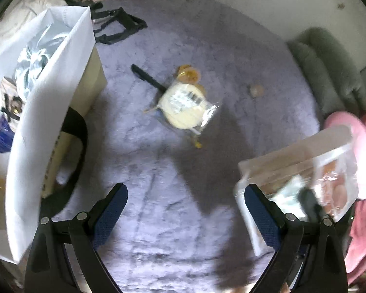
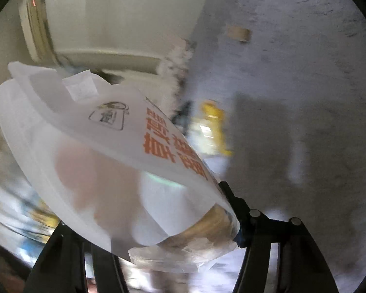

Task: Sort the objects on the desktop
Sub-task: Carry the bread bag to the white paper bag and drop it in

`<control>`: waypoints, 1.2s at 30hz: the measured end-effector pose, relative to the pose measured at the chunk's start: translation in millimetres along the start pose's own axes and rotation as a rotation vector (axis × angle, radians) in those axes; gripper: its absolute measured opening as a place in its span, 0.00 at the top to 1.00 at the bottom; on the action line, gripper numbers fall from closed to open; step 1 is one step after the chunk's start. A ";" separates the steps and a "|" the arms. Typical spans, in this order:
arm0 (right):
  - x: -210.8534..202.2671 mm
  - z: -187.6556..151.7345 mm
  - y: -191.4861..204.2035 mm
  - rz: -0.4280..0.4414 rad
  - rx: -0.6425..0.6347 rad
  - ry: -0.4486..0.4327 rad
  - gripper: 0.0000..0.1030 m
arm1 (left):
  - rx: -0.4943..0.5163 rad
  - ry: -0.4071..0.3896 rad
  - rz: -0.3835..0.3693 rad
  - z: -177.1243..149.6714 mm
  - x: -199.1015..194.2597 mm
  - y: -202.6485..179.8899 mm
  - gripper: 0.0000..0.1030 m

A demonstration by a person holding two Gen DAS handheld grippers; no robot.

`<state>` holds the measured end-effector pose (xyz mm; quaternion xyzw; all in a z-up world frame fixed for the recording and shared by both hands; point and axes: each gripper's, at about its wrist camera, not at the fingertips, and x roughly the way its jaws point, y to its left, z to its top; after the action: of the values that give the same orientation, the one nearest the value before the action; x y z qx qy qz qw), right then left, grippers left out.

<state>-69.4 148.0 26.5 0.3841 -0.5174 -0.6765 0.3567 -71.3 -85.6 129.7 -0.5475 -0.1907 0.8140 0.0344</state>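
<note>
A tall white paper bag (image 1: 48,112) stands left on the fuzzy grey-lilac carpet (image 1: 158,195). The left hand-held gripper (image 1: 185,210) hovers spread apart, holding nothing. Mid-carpet lies a round cream disc in crinkly clear wrap (image 1: 183,107). The right hand-held gripper (image 2: 158,239) clamps a frosted white plastic pouch with orange lettering (image 2: 109,158), raised off the carpet.

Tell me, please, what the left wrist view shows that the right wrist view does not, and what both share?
Only the left wrist view shows the open left gripper, the white bag beside it, the black pen and the black straps. Only the right wrist view shows the orange print and logo on the frosted pouch that the right gripper holds. Both show that pouch and the grey rug.
</note>
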 end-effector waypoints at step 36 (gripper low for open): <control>268.8 -103.0 110.5 -0.126 0.234 0.479 0.10 | -0.507 -0.384 0.249 -27.6 -142.6 143.3 0.08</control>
<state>-89.5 -155.6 76.2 0.6032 -0.4681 -0.5227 0.3792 32.4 -248.3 196.0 -0.3947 -0.3218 0.8268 -0.2389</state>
